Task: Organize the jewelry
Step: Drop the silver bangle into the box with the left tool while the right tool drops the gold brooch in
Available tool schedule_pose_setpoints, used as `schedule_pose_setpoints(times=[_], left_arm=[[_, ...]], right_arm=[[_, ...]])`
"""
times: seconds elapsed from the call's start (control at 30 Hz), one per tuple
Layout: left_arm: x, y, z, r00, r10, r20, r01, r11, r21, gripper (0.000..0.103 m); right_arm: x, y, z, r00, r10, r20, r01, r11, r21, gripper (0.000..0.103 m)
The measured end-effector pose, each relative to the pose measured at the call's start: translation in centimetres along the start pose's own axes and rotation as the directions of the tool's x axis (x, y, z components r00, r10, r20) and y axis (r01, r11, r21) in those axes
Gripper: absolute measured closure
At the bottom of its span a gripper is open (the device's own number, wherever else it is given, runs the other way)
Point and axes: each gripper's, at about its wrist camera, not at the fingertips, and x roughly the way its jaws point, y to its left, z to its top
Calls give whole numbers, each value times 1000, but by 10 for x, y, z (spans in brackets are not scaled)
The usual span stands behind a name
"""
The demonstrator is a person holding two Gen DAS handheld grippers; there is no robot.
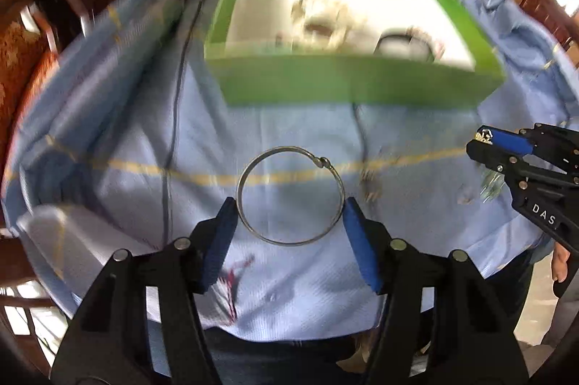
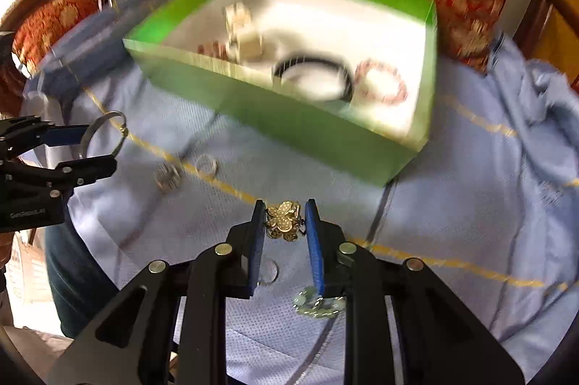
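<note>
Blue cloth covers the worktop, with a green box (image 2: 275,117) at the far side. The left claw (image 1: 289,222) grips a thin silver bangle (image 1: 289,195) across its width; stiff, light and slippery, it is best pinched at the rim. The right claw (image 2: 282,222) is clamped on a gold flower brooch (image 2: 284,220), probably delicate.

Silver bangle (image 1: 290,196) & gold flower brooch (image 2: 284,220) held; green box (image 2: 275,117) open.

A bangle (image 1: 289,196) sits between my left gripper (image 1: 289,222) pads; a flower brooch (image 2: 284,221) between my right gripper (image 2: 284,222) pads. Behind both, the box (image 2: 289,117) on the cloth (image 2: 470,185) holds bracelets (image 2: 380,80).
</note>
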Motion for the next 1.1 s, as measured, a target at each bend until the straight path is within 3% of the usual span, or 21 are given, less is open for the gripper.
schedule_pose_setpoints(times=[0.17, 0.27, 0.37, 0.63, 0.67, 0.7, 0.73, 0.77, 0.9, 1.0, 1.1], left_arm=[[-29, -9, 38, 995, -7, 103, 5, 1000, 14, 43], [-27, -15, 66, 990, -20, 140, 17, 1000, 22, 43], [-12, -26, 93, 992, -24, 126, 22, 1000, 18, 43], [28, -22, 124, 996, -9, 90, 10, 1000, -17, 42], [31, -20, 125, 996, -9, 86, 12, 1000, -28, 41], [34, -18, 127, 997, -8, 80, 11, 999, -41, 39], [35, -16, 126, 997, -9, 78, 13, 999, -53, 37], [33, -13, 124, 997, -13, 81, 17, 998, -61, 35], [20, -7, 108, 995, -39, 92, 46, 996, -76, 33], [3, -12, 81, 989, -110, 104, 113, 993, -25, 33], [3, -22, 53, 990, -122, 73, 121, 993, 20, 33]], right_arm=[[-43, -17, 37, 992, 21, 126, -26, 999, 31, 79], [-47, -29, 59, 987, 2, 158, -11, 999, 53, 79], [-30, -39, 75, 990, 20, 139, -32, 996, 86, 79], [11, -46, 93, 996, 4, 84, -15, 992, 122, 79], [10, -44, 91, 996, -4, 85, -7, 992, 123, 78], [8, -44, 91, 996, -15, 88, 4, 992, 124, 66], [6, -44, 90, 996, -22, 90, 10, 992, 128, 45], [0, -46, 87, 994, -26, 107, 11, 991, 136, 39], [-23, -53, 70, 992, -3, 127, -16, 989, 148, 38], [-44, -57, 42, 991, 13, 135, -32, 989, 144, 38], [-47, -60, 13, 995, 2, 98, -16, 990, 143, 38]])
